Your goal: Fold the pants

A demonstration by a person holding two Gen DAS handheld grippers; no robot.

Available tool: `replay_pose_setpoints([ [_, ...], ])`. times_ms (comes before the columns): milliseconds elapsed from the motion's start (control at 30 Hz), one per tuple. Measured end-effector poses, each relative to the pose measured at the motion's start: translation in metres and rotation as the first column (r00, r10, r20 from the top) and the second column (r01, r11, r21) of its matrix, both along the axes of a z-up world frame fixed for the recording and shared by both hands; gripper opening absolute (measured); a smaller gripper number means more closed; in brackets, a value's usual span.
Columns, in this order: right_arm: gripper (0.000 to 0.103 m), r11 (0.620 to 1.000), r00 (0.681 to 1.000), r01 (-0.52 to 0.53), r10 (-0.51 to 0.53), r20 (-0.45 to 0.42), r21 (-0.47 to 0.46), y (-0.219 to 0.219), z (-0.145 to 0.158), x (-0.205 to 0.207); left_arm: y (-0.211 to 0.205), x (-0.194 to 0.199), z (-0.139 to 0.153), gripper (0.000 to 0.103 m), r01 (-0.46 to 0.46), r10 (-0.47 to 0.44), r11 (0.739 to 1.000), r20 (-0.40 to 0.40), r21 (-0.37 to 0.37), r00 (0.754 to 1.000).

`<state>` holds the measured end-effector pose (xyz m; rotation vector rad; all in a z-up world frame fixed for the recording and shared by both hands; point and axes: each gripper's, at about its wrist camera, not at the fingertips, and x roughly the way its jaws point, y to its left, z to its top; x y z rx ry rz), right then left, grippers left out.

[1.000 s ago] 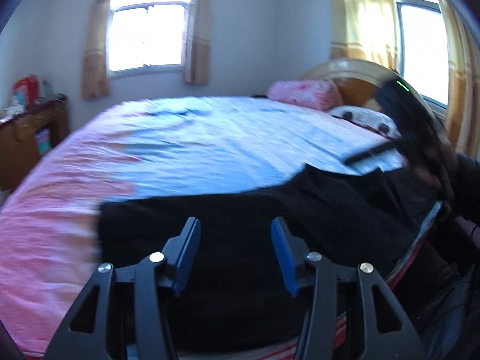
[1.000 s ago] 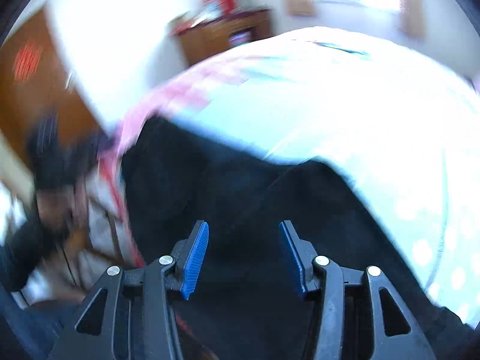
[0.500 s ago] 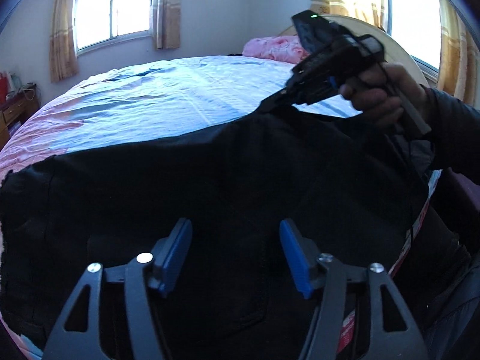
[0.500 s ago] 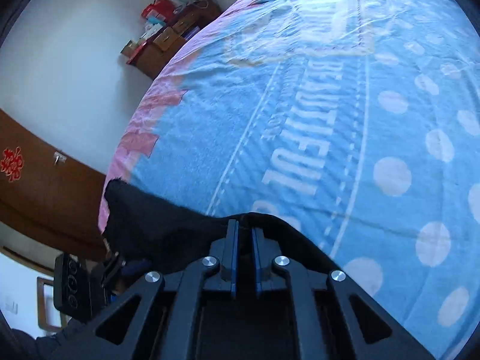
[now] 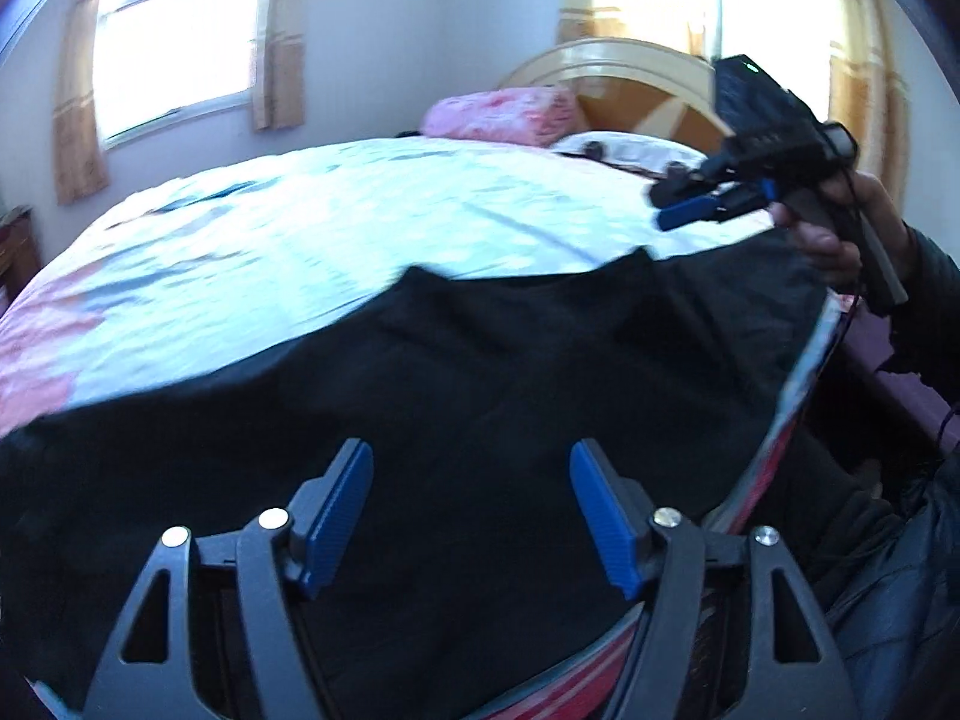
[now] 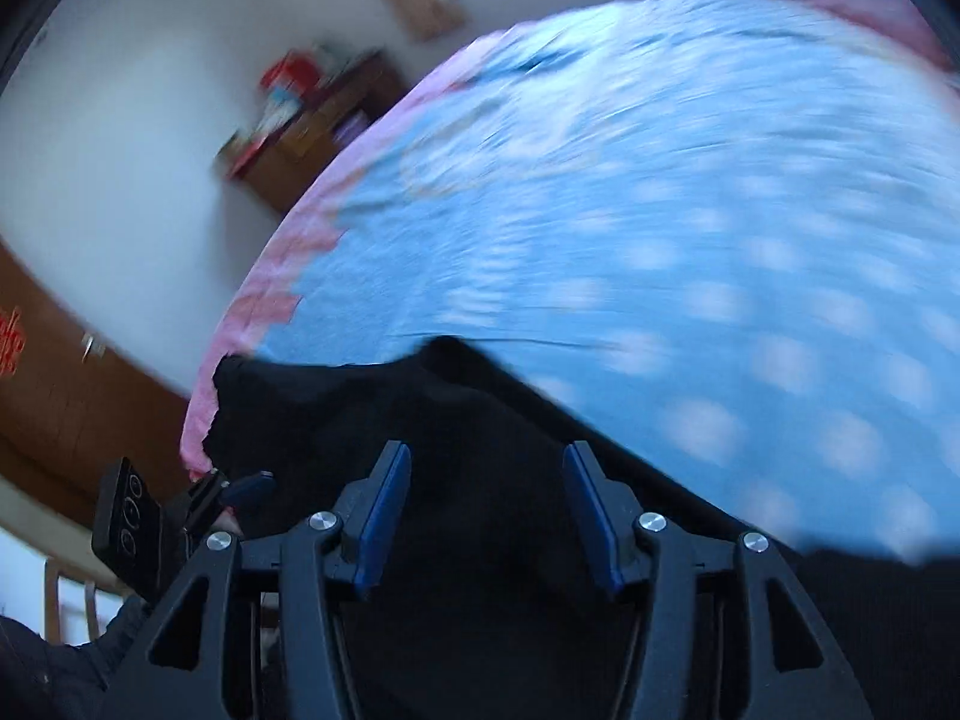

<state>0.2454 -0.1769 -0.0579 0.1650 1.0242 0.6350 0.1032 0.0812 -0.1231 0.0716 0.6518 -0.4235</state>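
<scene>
Black pants (image 5: 480, 396) lie spread along the near edge of the bed, with a raised fold at their far edge. My left gripper (image 5: 471, 510) is open and empty, hovering just above the pants. My right gripper (image 6: 486, 516) is open and empty above the black cloth (image 6: 456, 420). It also shows in the left wrist view (image 5: 690, 210), held in a hand above the pants' right end, blue pads apart. The left gripper shows in the right wrist view (image 6: 240, 489) at the lower left.
The bed (image 5: 300, 240) has a blue dotted sheet with a pink border (image 6: 252, 306). A pink pillow (image 5: 504, 114) and a wooden headboard (image 5: 630, 78) are at the far right. A wooden dresser (image 6: 312, 120) stands by the wall.
My right gripper has opened, let go of the pants' edge and lifted off it. The pants' edge has dropped back onto the bed. My left gripper stays open over the pants.
</scene>
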Motion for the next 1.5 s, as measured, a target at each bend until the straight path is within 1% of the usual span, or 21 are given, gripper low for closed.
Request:
replay_pose_setpoints([
  [100,0.055,0.984,0.984,0.175,-0.176,0.012,0.01,-0.08,0.012,-0.031,-0.033,0.009,0.004,0.072,0.088,-0.088,0.996,0.0,-0.008,0.996],
  [200,0.055,0.929,0.929,0.37,-0.371,0.02,0.026,-0.169,0.023,-0.074,-0.067,0.022,0.004,0.072,0.179,-0.179,0.984,0.006,-0.003,0.984],
  [267,0.055,0.844,0.845,0.535,-0.535,0.007,0.035,-0.228,0.026,-0.104,-0.087,0.031,0.0,0.072,0.218,-0.218,0.976,-0.002,0.008,0.976],
  [300,0.055,0.816,0.817,0.576,-0.576,-0.001,0.042,-0.244,0.027,-0.112,-0.095,0.035,-0.002,0.072,0.229,-0.229,0.973,-0.009,0.003,0.973],
  [400,0.055,0.699,0.702,0.712,-0.711,-0.04,0.064,-0.303,0.02,-0.134,-0.11,0.048,-0.009,0.072,0.248,-0.249,0.969,-0.041,-0.017,0.968],
  [467,0.055,0.648,0.655,0.755,-0.753,-0.065,0.101,-0.329,0.012,-0.137,-0.118,0.056,-0.016,0.072,0.241,-0.242,0.97,-0.063,-0.014,0.968],
  [533,0.055,0.622,0.636,0.771,-0.765,-0.102,0.139,-0.342,0.003,-0.133,-0.12,0.061,-0.021,0.072,0.236,-0.237,0.971,-0.089,-0.025,0.967],
  [600,0.055,0.611,0.633,0.772,-0.764,-0.126,0.177,-0.351,-0.006,-0.125,-0.118,0.062,-0.025,0.072,0.225,-0.228,0.974,-0.1,-0.036,0.969],
  [667,0.053,0.59,0.615,0.785,-0.78,-0.12,0.188,-0.357,-0.011,-0.116,-0.119,0.06,-0.025,0.073,0.224,-0.226,0.974,-0.099,-0.033,0.969],
  [700,0.039,0.588,0.611,0.788,-0.785,-0.107,0.184,-0.355,-0.01,-0.115,-0.118,0.059,-0.025,0.073,0.222,-0.224,0.975,-0.1,-0.031,0.97],
  [733,0.012,0.593,0.61,0.787,-0.79,-0.067,0.169,-0.352,-0.004,-0.112,-0.117,0.058,-0.025,0.073,0.219,-0.222,0.975,-0.099,-0.033,0.97],
  [767,0.009,0.608,0.621,0.776,-0.783,-0.036,0.169,-0.348,0.003,-0.108,-0.117,0.057,-0.026,0.073,0.218,-0.22,0.975,-0.098,-0.037,0.971],
  [833,0.009,0.632,0.643,0.753,-0.766,0.002,0.185,-0.341,0.018,-0.106,-0.117,0.057,-0.027,0.073,0.217,-0.22,0.975,-0.096,-0.036,0.971],
  [967,0.009,0.728,0.707,0.665,-0.686,0.172,0.169,-0.317,0.064,-0.09,-0.121,0.059,-0.028,0.077,0.221,-0.223,0.975,-0.088,-0.031,0.971],
  [1067,0.008,0.784,0.73,0.594,-0.619,0.288,0.18,-0.303,0.098,-0.083,-0.121,0.058,-0.028,0.078,0.223,-0.224,0.975,-0.08,-0.019,0.971],
  [1133,0.008,0.801,0.735,0.558,-0.598,0.319,0.215,-0.301,0.108,-0.089,-0.121,0.058,-0.027,0.078,0.221,-0.222,0.975,-0.08,-0.024,0.972],
  [1200,0.008,0.774,0.718,0.6,-0.633,0.291,0.202,-0.312,0.097,-0.104,-0.118,0.058,-0.028,0.078,0.215,-0.218,0.976,-0.078,-0.042,0.973],
  [1300,0.008,0.692,0.673,0.709,-0.721,0.165,0.135,-0.347,0.043,-0.128,-0.116,0.058,-0.029,0.078,0.217,-0.221,0.974,-0.07,-0.059,0.973],
  [1367,0.008,0.639,0.64,0.758,-0.767,0.042,0.134,-0.37,0.005,-0.139,-0.117,0.059,-0.029,0.081,0.232,-0.235,0.971,-0.069,-0.054,0.969],
  [1400,0.008,0.626,0.631,0.767,-0.776,0.016,0.142,-0.375,-0.004,-0.142,-0.119,0.059,-0.029,0.082,0.238,-0.24,0.97,-0.07,-0.046,0.968],
  [1500,0.008,0.629,0.629,0.762,-0.775,0.052,0.153,-0.369,-0.001,-0.145,-0.122,0.06,-0.028,0.082,0.244,-0.246,0.969,-0.073,-0.028,0.967],
])
